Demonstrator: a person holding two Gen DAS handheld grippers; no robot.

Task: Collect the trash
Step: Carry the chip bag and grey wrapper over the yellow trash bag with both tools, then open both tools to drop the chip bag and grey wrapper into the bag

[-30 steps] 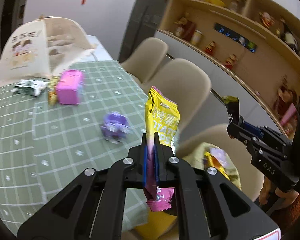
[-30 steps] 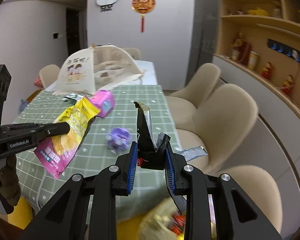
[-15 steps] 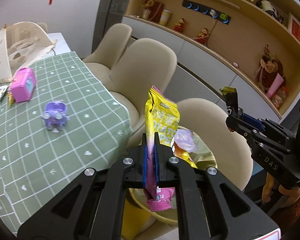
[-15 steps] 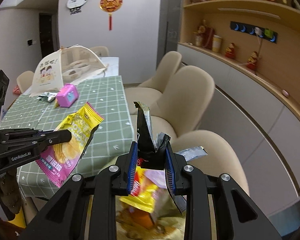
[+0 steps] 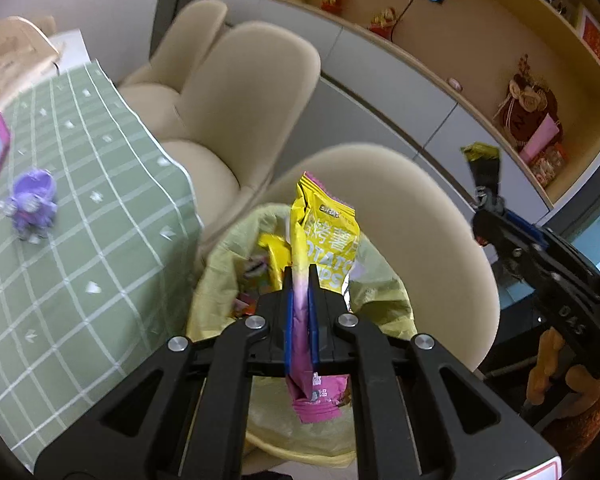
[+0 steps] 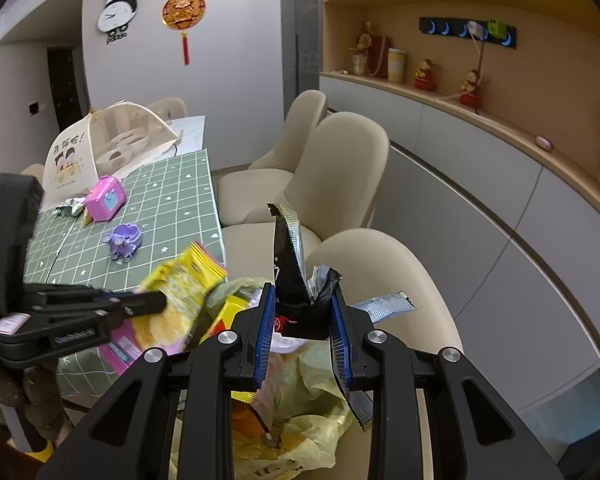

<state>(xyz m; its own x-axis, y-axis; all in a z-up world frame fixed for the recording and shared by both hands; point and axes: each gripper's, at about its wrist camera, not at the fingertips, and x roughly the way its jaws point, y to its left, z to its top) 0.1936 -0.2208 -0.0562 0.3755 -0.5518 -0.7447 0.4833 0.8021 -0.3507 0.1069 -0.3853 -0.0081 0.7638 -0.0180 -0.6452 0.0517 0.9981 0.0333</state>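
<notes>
left gripper [image 5: 298, 300]: fingers clamped on yellow-and-pink chip bag [image 5: 324, 236], held over the trash bag [image 5: 380, 300].
right gripper [image 6: 302, 320]: fingers pinched on black wrapper [image 6: 290, 264], above the same bag's mouth.
trash bag: yellow liner, open, wrappers inside, beside the table's edge.
table [image 6: 172, 196]: purple toy [image 6: 123, 240] and pink box [image 6: 105, 198] well apart from the bag.

Beige chairs [image 6: 340, 168] ranged beside green-checked table [image 6: 172, 184], panda clock [image 6: 116, 14] hung on white wall, ornaments displayed on wooden shelving [image 6: 480, 92].
</notes>
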